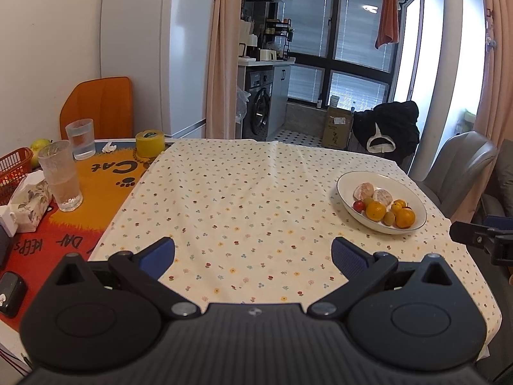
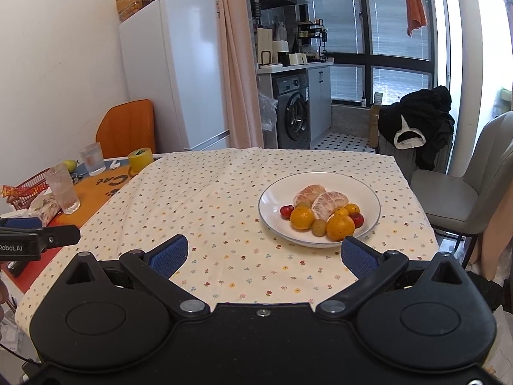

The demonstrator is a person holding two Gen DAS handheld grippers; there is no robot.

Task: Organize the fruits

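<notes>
Left tongs (image 1: 253,253) and right tongs (image 2: 264,255), both with blue-padded fingers spread wide and holding nothing, hover low over the bench draped in a cream flower-print cloth (image 2: 224,192). Ahead and to the right of the right tongs, just beyond its right finger, stands the white shallow ceramic bowl (image 2: 368,192); it lies well right of the left tongs. The fruits (image 2: 322,213), two peeled citrus, oranges and small red and green ones, sit gathered inside it, which suits either a sorted heap or one awaiting sorting.

Daylit kitchen-dining room, sharp centre, heavy fisheye bend

Daylight floods in from the balcony door (image 1: 429,73) at right, blown out to white; the floral tablecloth (image 1: 243,199) is evenly lit with soft shadows. Frame corners vignette black, and the fridge (image 2: 179,73) bows at the edges.
</notes>
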